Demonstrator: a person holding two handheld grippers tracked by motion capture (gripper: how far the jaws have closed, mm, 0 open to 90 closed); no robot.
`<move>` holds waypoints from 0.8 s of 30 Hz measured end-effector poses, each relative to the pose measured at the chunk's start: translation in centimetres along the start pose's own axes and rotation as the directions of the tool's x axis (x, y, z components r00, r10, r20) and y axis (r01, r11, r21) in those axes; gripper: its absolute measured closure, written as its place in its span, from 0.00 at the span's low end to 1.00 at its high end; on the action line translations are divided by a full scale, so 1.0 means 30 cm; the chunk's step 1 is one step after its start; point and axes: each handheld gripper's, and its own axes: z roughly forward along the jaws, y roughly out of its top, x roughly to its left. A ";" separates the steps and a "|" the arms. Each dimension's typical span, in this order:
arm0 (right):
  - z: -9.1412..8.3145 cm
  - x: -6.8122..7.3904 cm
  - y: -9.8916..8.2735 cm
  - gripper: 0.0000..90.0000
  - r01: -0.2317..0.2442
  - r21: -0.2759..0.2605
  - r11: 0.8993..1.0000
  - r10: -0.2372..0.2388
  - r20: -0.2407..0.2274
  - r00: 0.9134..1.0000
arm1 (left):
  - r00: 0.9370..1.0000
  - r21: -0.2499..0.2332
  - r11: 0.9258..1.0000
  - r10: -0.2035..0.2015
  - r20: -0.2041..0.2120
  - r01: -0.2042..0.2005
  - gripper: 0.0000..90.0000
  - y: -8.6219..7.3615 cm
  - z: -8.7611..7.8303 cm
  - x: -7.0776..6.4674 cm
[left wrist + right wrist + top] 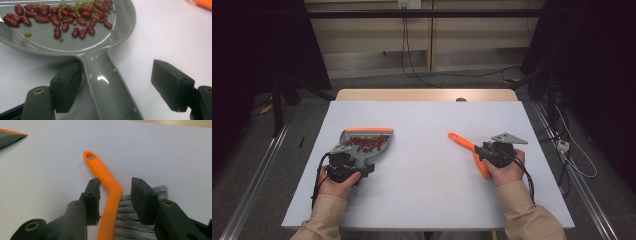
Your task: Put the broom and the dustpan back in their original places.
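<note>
Grey dustpan [366,145] with an orange front lip lay flat on the left half of the white surface [422,185], handle pointing toward the person. Its pan held red kidney beans [62,17] mixed with small green beans [28,34]. Orange-handled brush [468,147] with grey bristles lay on its side on the right half, well apart from the dustpan, its hanging-hole end pointing up-left.

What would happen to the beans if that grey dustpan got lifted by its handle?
The dustpan looks like stiff, light plastic, so it should lift easily. The beans lie loose on its smooth, shallow tray; tilting it would probably send them sliding or rolling out.
</note>
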 end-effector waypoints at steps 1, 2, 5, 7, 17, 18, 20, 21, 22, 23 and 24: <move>-0.001 0.000 0.001 0.65 -0.002 -0.002 1.000 0.002 -0.008 1.000 | 1.000 -0.006 1.000 -0.003 -0.002 0.003 0.27 0.000 -0.002 -0.001; -0.004 0.000 0.002 0.63 0.000 -0.011 1.000 0.000 -0.020 1.000 | 1.000 -0.011 1.000 -0.002 0.001 0.002 0.26 0.000 -0.003 0.000; -0.015 -0.001 0.009 0.55 -0.021 -0.043 0.999 0.018 -0.065 0.998 | 1.000 -0.021 1.000 -0.005 0.006 0.006 0.25 0.000 -0.009 0.000; -0.020 -0.005 0.011 0.52 -0.033 -0.057 0.998 0.028 -0.079 0.996 | 1.000 -0.020 1.000 -0.002 0.006 0.002 0.25 0.000 -0.011 0.000; -0.026 -0.012 0.014 0.33 -0.035 -0.083 0.996 0.023 -0.146 0.989 | 1.000 -0.029 1.000 0.009 0.021 -0.009 0.18 0.001 -0.019 -0.001; -0.027 -0.010 0.014 0.33 -0.034 -0.083 0.996 0.021 -0.153 0.988 | 1.000 -0.038 0.999 0.010 0.018 -0.010 0.17 0.002 -0.022 -0.001; -0.028 -0.005 0.014 0.30 -0.024 -0.084 0.996 0.010 -0.155 0.988 | 1.000 -0.053 0.999 0.013 0.020 -0.012 0.17 0.005 -0.030 -0.003; -0.028 -0.003 0.014 0.30 -0.022 -0.082 0.996 0.009 -0.155 0.988 | 1.000 -0.060 0.998 0.016 0.017 -0.015 0.16 0.006 -0.033 -0.006; -0.028 -0.002 0.013 0.30 -0.018 -0.080 0.997 0.006 -0.157 0.988 | 1.000 -0.061 0.998 0.022 0.015 -0.021 0.15 0.007 -0.035 -0.006; -0.029 -0.001 0.013 0.29 -0.016 -0.079 0.997 0.004 -0.159 0.987 | 1.000 -0.066 0.998 0.026 0.016 -0.025 0.14 0.007 -0.035 -0.007; -0.030 0.000 0.013 0.29 -0.015 -0.080 0.997 0.002 -0.160 0.987 | 0.999 -0.073 0.997 0.031 0.015 -0.030 0.14 0.008 -0.037 -0.007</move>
